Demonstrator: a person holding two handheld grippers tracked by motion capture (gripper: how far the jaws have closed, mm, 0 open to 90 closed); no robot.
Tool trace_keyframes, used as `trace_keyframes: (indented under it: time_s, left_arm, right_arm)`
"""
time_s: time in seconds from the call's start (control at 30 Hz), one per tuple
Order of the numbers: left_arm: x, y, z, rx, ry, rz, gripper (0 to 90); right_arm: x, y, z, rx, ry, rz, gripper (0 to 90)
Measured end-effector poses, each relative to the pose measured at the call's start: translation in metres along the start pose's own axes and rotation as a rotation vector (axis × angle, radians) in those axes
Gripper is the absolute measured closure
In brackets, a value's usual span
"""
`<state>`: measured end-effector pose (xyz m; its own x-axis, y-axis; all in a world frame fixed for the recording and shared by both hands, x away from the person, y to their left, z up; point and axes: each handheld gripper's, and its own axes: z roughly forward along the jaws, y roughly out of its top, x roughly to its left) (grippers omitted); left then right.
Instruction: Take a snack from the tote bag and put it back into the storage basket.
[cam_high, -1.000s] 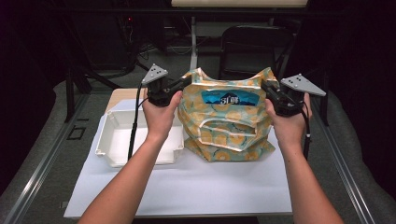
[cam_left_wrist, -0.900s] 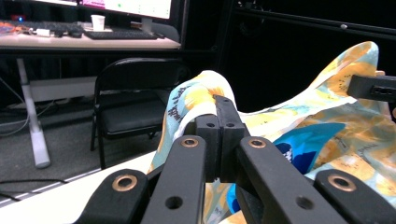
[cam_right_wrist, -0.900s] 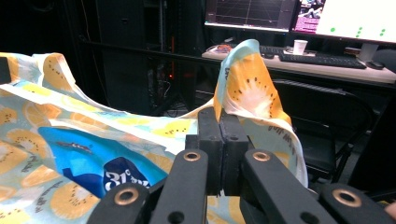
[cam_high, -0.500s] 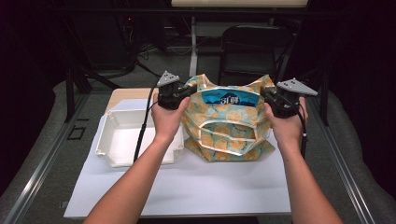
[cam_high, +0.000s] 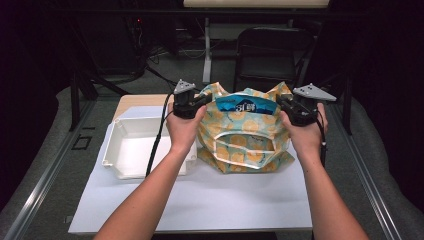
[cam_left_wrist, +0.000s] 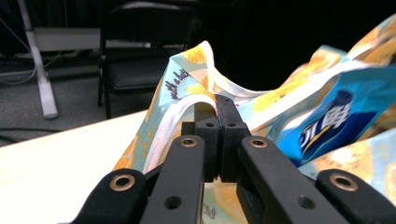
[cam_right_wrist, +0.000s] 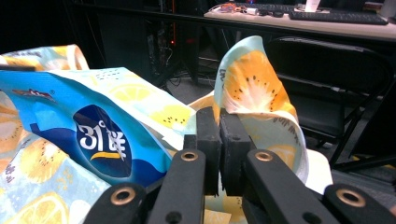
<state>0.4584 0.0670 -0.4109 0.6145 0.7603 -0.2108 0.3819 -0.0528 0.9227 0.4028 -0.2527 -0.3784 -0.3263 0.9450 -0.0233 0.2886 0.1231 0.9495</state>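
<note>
My forearms are bare, no sleeves. Left gripper (cam_high: 200, 101) and right gripper (cam_high: 283, 101): black, brass-ringed screw holes on the jaw arms, grey three-cornered top plates, black trailing cables.

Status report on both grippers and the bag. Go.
Left gripper and right gripper shut on orange-print fabric bag rim corners. Blue packet sits inside. White plastic tray beside, clear.

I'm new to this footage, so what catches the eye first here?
The orange-print bag at the table's centre, its rim pinched at each side by the shut left gripper and right gripper. A blue packet stands in its open mouth, and a white tray sits left of it.
</note>
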Motion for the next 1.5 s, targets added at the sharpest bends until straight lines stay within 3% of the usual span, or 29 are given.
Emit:
trace_keyframes:
  time_s: [0.1,0.2,0.33,0.53,0.67,0.77,0.93,1.0,1.03,1.17,1.33,1.5]
  left_arm:
    - [-0.002,-0.001,0.000,-0.010,0.001,-0.018,88.8]
    - [-0.007,-0.002,0.001,0.004,0.014,0.012,88.7]
    - [-0.005,-0.002,0.003,0.005,0.012,0.000,88.5]
    - [-0.006,0.006,-0.002,-0.021,0.043,0.002,89.4]
    - [-0.005,0.007,-0.001,-0.022,0.041,-0.009,89.5]
    - [-0.006,0.002,0.006,0.023,0.028,0.010,89.4]
    - [-0.009,-0.003,0.013,0.047,0.014,0.006,89.3]
    - [-0.010,-0.005,0.015,0.061,0.040,0.010,89.4]
    - [-0.008,-0.005,0.014,0.056,0.040,-0.004,89.4]
    - [-0.001,-0.016,0.017,0.101,0.050,-0.033,89.4]
    - [-0.004,-0.038,0.022,0.157,0.038,-0.015,87.5]
    - [-0.010,-0.056,0.027,0.217,0.031,0.005,81.4]
  right_arm:
    - [-0.001,0.001,0.002,0.006,-0.006,0.012,88.5]
    - [-0.004,0.001,0.003,0.014,-0.015,0.018,88.1]
    - [-0.008,-0.004,0.008,0.034,0.013,0.044,87.5]
    - [-0.005,0.007,0.001,-0.020,-0.022,0.030,89.6]
    - [-0.009,0.011,0.006,0.014,-0.016,0.025,89.5]
    - [-0.009,0.008,0.010,0.040,-0.014,0.020,89.4]
    - [-0.012,0.000,0.018,0.066,0.011,0.059,89.0]
    - [-0.013,-0.002,0.021,0.082,0.015,0.057,89.4]
    - [-0.012,-0.004,0.022,0.093,-0.021,0.050,89.6]
    - [-0.019,-0.009,0.018,0.082,-0.026,0.078,89.3]
    - [-0.023,-0.034,0.022,0.138,-0.010,0.067,88.5]
    - [-0.024,-0.057,0.024,0.163,-0.003,0.088,87.6]
